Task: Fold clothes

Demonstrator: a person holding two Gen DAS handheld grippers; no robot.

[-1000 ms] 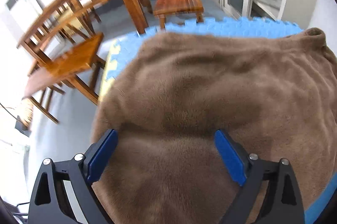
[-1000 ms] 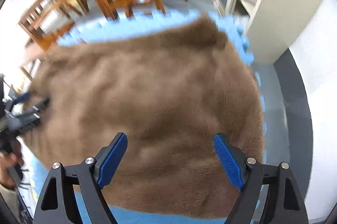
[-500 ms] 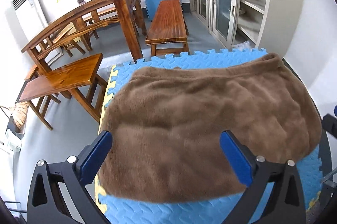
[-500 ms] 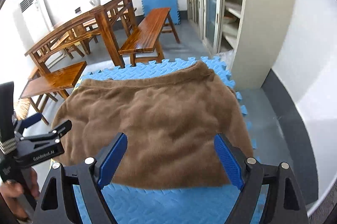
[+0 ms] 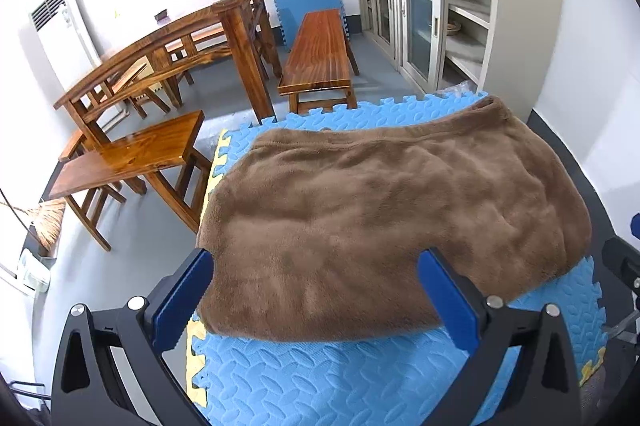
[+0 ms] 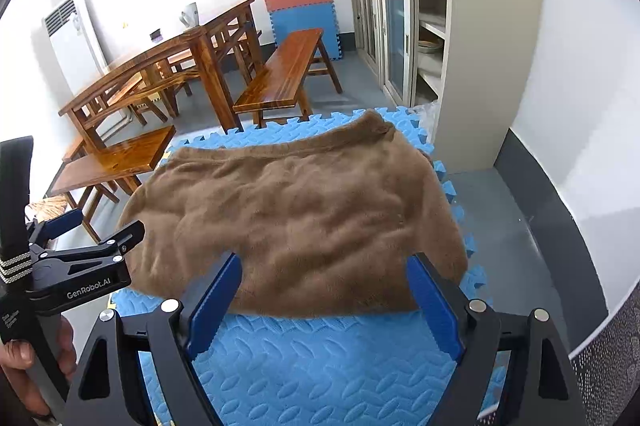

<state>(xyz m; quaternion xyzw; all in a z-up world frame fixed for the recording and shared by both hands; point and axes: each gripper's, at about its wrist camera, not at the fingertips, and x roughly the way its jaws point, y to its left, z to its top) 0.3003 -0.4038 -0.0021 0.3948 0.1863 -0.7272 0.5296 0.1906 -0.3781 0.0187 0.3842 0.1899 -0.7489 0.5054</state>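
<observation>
Ahead of and below both empty, wide-open grippers, left gripper (image 5: 316,296) and right gripper (image 6: 324,300), lies the brown fleece garment (image 5: 400,210) on the blue foam mat (image 5: 340,378), apparently folded once, further folds probably remaining.

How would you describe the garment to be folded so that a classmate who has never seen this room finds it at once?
Start at the blue foam mat on the grey floor, in front of the wooden benches. The brown fleece garment lies spread flat across it. It is the only soft, fuzzy thing there; everything near it is hard wood or patterned foam.
</observation>
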